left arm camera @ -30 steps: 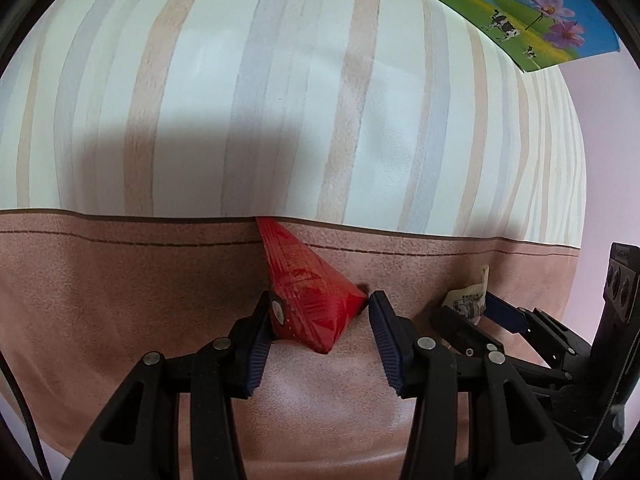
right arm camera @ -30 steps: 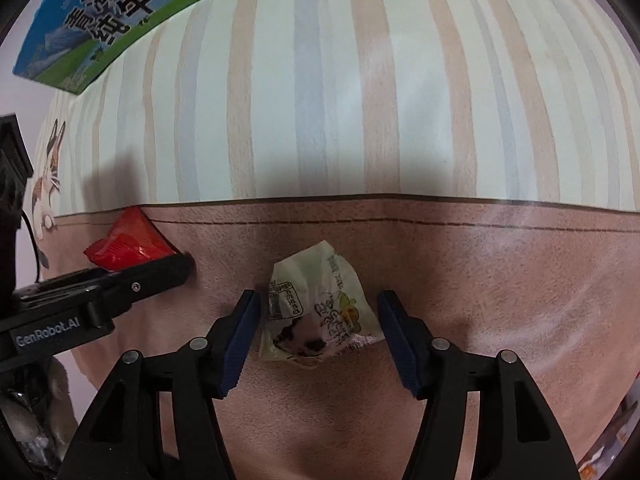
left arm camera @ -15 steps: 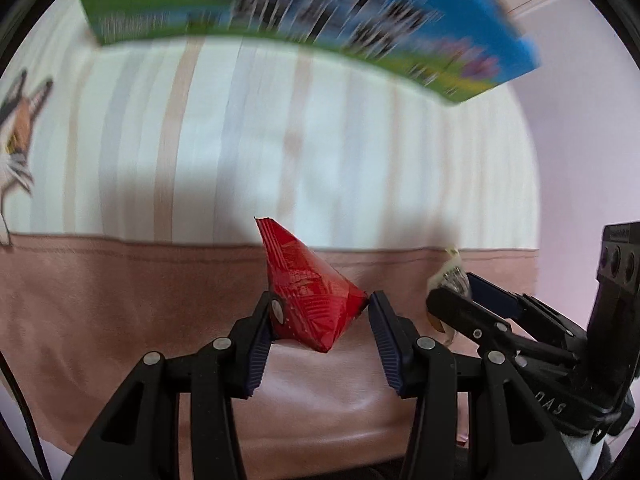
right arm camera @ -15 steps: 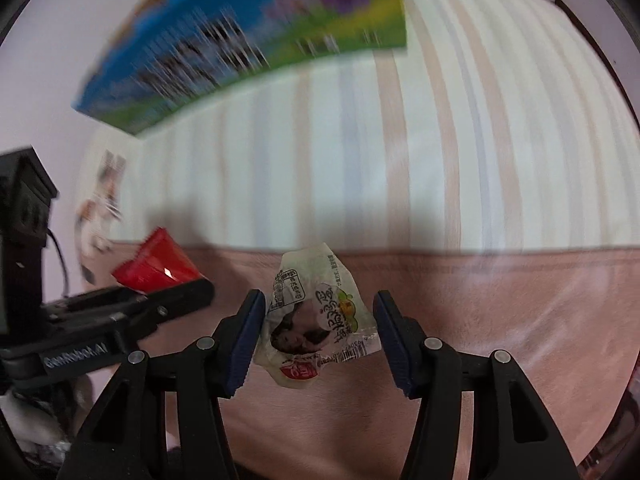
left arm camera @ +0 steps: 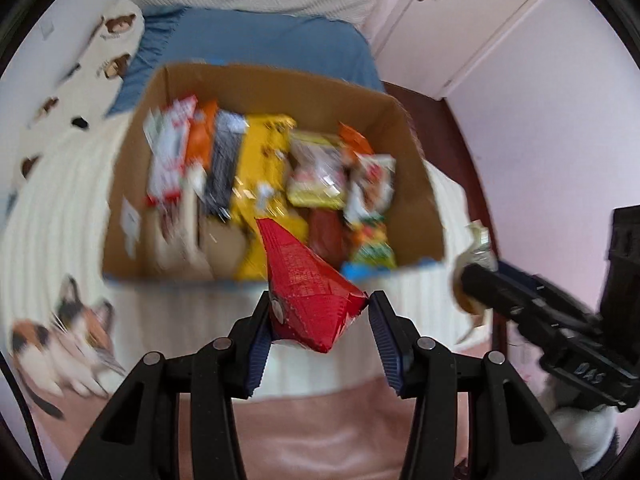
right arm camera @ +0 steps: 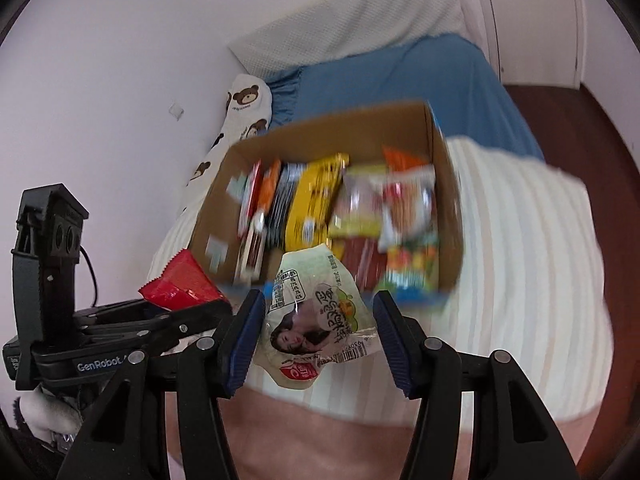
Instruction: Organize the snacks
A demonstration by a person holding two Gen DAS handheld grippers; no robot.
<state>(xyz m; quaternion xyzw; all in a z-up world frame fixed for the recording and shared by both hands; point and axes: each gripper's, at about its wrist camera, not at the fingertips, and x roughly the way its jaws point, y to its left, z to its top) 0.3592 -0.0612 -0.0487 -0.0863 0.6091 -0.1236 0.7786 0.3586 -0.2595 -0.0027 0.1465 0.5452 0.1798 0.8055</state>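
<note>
My left gripper (left arm camera: pixel 320 312) is shut on a red snack packet (left arm camera: pixel 308 284) and holds it in the air before a cardboard box (left arm camera: pixel 280 84). My right gripper (right arm camera: pixel 320 316) is shut on a pale snack packet with a face printed on it (right arm camera: pixel 316 320), also raised before the box (right arm camera: pixel 332 128). The box stands on a striped cream blanket and holds several snack packets, blurred by motion. The right gripper shows at the right of the left wrist view (left arm camera: pixel 476 280); the left gripper with the red packet (right arm camera: pixel 180 284) shows at the left of the right wrist view.
The box stands on a bed with a cream striped blanket (left arm camera: pixel 60 200), a blue sheet (left arm camera: pixel 260 40) and a bear-print pillow (right arm camera: pixel 248 100) by the wall. A cat-print cloth (left arm camera: pixel 60 332) lies at the left. Cupboard doors (left arm camera: pixel 460 20) and dark wooden floor (right arm camera: pixel 580 128) lie at the right.
Both grippers have risen and tilted, so the views went from the blanket close up to looking down into the open box. Each packet stays gripped.
</note>
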